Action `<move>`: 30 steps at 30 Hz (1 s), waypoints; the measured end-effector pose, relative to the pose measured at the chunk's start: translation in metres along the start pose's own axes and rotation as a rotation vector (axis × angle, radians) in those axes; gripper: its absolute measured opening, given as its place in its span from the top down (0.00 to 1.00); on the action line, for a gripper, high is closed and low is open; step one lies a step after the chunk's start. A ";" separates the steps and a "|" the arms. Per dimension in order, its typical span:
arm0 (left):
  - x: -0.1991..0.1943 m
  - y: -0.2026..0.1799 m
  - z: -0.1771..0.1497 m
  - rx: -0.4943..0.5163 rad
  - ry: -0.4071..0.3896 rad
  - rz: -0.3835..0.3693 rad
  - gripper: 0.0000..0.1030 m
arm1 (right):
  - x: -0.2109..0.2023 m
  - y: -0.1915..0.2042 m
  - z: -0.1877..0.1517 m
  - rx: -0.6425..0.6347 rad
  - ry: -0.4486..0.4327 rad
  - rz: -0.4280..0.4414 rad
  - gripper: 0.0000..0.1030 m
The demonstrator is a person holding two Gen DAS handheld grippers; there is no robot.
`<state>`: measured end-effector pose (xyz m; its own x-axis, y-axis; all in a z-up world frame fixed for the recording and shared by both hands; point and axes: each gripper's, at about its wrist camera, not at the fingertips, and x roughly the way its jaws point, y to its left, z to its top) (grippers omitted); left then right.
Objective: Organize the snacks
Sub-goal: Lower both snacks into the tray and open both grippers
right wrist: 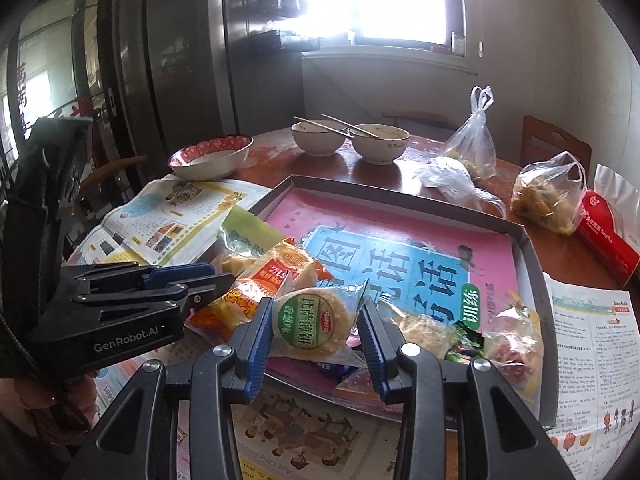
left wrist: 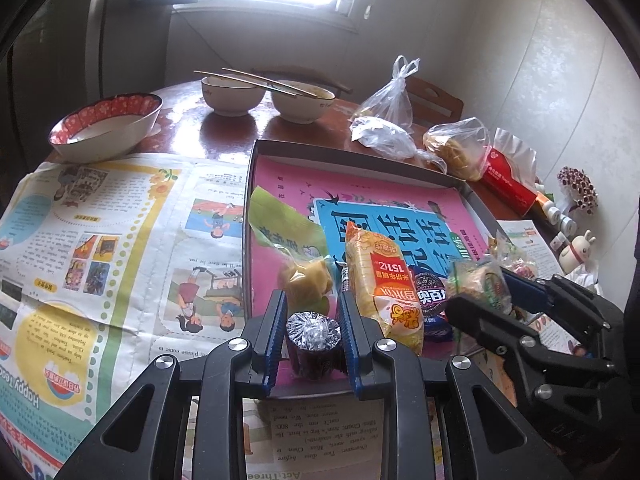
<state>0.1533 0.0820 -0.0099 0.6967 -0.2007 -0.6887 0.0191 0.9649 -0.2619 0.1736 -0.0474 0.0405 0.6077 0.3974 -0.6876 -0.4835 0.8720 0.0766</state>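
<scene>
My left gripper (left wrist: 312, 312) is shut on a small dark snack cup with a crinkled silver foil top (left wrist: 313, 330), just over the near rim of the grey tray (left wrist: 348, 151). The tray holds a pink book and a pile of snacks: an orange-and-yellow cracker pack (left wrist: 382, 280), a dark cookie pack (left wrist: 430, 300), a yellow cake in clear wrap (left wrist: 306, 280). My right gripper (right wrist: 316, 312) is shut on a round cracker pack with a green label (right wrist: 314, 322), held above the tray (right wrist: 400, 197). The left gripper (right wrist: 212, 276) shows at the left, beside the orange pack (right wrist: 276, 272).
Newspaper (left wrist: 100, 240) covers the near table. A red-rimmed bowl (left wrist: 106, 128) and two white bowls with chopsticks (left wrist: 268, 98) stand at the back. Clear plastic bags (left wrist: 384, 120) and a red box (left wrist: 508, 184) sit right of the tray. More wrapped snacks (right wrist: 508, 328) lie in the tray's near right corner.
</scene>
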 end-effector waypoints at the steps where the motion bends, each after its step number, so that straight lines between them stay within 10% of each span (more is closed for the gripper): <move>1: 0.000 0.000 0.000 0.000 0.000 -0.001 0.74 | 0.001 0.001 0.000 -0.005 -0.001 0.002 0.59; 30: 0.006 0.003 0.000 0.009 -0.002 -0.013 0.74 | 0.018 -0.004 -0.002 -0.006 0.023 -0.036 0.59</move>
<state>0.1571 0.0836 -0.0147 0.6978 -0.2133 -0.6838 0.0351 0.9637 -0.2648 0.1853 -0.0439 0.0260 0.6100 0.3594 -0.7062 -0.4654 0.8838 0.0478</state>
